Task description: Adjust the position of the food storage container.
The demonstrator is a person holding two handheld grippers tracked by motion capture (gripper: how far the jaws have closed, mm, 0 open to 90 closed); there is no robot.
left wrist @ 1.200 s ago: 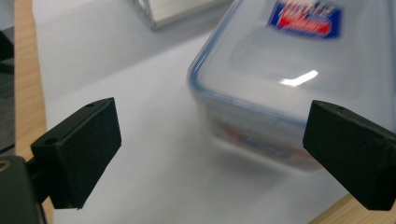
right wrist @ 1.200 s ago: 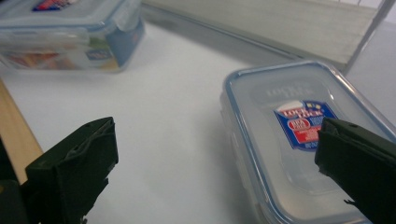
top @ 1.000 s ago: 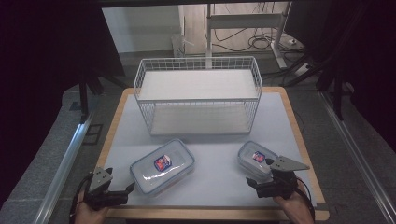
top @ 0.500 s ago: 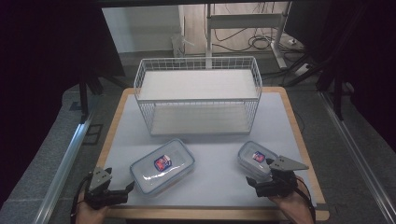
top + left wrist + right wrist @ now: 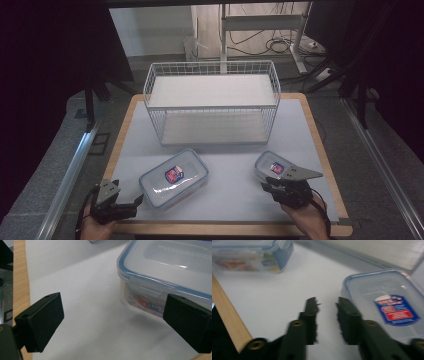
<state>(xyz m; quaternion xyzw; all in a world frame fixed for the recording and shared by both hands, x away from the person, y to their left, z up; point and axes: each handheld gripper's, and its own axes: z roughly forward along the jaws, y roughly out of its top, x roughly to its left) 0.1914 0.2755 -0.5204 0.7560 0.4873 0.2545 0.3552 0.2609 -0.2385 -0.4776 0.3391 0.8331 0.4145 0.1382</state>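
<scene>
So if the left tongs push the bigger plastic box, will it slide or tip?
The bigger plastic box is low and flat-bottomed on the smooth white mat, so it would probably slide. Its hard clear walls look stiff, perhaps slippery. It seems nearly empty, so likely light.

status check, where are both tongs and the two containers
Left tongs open wide beside large container. Right tongs narrowly open, empty, at small container. Wire basket behind, nothing blocking.
</scene>
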